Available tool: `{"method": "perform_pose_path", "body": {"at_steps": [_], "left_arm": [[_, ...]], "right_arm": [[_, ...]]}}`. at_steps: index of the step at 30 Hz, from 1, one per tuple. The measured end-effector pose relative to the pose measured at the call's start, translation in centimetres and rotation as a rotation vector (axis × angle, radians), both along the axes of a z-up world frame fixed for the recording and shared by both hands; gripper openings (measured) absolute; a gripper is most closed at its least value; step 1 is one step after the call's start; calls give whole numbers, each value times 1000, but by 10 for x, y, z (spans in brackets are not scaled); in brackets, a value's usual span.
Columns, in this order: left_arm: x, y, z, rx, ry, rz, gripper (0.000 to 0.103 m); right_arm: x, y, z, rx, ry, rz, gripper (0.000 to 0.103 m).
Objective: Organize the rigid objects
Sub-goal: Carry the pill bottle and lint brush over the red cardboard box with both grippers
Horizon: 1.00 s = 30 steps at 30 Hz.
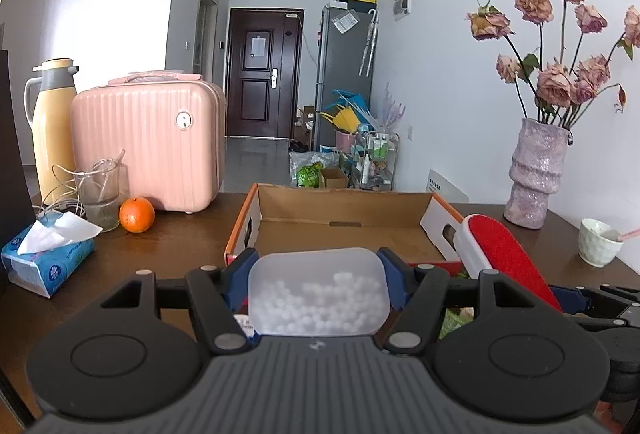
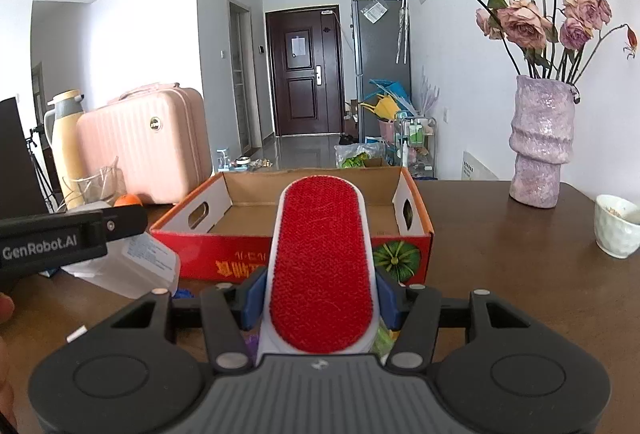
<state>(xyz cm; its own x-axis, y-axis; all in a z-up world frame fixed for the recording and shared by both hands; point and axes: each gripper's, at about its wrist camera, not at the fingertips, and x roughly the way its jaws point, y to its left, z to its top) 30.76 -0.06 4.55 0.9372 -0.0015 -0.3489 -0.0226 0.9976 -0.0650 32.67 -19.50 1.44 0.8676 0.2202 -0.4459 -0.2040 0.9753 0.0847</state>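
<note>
Carrying both items toward the empty cardboard box on the tabletop, the left claw clamps a frosted bead container and the right claw a red lint brush; lowering each inside likely comes next.

R gripper clamps red lint brush, pointing at open cardboard box on table. L gripper at left w/ frosted plastic container. Vase, cup to right
</note>
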Motion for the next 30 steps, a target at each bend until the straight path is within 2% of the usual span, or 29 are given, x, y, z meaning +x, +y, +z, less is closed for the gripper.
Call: {"method": "perform_pose_path", "body": {"at_steps": [15,30], "left_arm": [[39,5,15,-53,-19,67,66],[77,-1,25,-67,-40,128,66]], "right_arm": [[49,8,15,21,-6,-19,55],[100,6,16,51,52,-43,55]]}}
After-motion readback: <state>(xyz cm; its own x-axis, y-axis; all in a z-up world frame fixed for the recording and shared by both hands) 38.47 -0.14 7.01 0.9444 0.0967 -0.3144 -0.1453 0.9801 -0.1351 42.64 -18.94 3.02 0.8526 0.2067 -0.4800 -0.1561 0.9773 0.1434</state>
